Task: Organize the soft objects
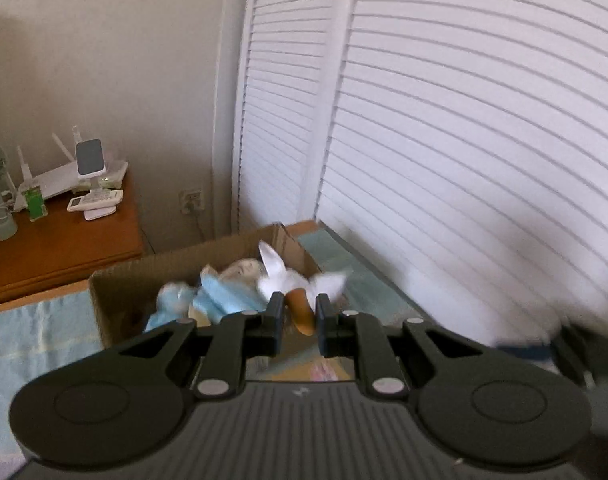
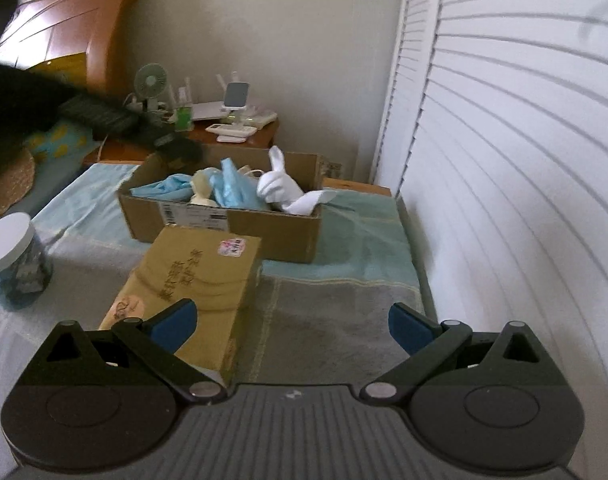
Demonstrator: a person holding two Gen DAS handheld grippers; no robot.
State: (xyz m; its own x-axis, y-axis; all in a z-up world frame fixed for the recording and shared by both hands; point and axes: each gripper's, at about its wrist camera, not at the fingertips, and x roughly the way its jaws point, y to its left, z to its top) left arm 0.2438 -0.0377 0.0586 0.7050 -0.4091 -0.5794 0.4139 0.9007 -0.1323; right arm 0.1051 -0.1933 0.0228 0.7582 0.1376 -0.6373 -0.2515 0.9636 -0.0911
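Observation:
An open cardboard box (image 1: 120,276) (image 2: 264,228) stands on the bed and holds a white plush rabbit (image 1: 296,280) (image 2: 280,184), light blue soft cloth pieces (image 1: 224,296) (image 2: 232,192) and a beige toy. My left gripper (image 1: 300,312) is shut on a small orange-brown soft piece (image 1: 302,316), held above the near side of the box. In the right wrist view the left gripper (image 2: 172,146) shows dark and blurred by the box's far left corner. My right gripper (image 2: 292,312) stands open with blue pads over the bed cover, nothing between its fingers.
A closed tan carton (image 2: 200,276) lies in front of the box, beside my right gripper's left finger. A white-lidded jar (image 2: 14,260) stands at the left. A wooden nightstand (image 1: 64,248) carries a fan and small devices. White louvred doors (image 1: 464,160) line the right side.

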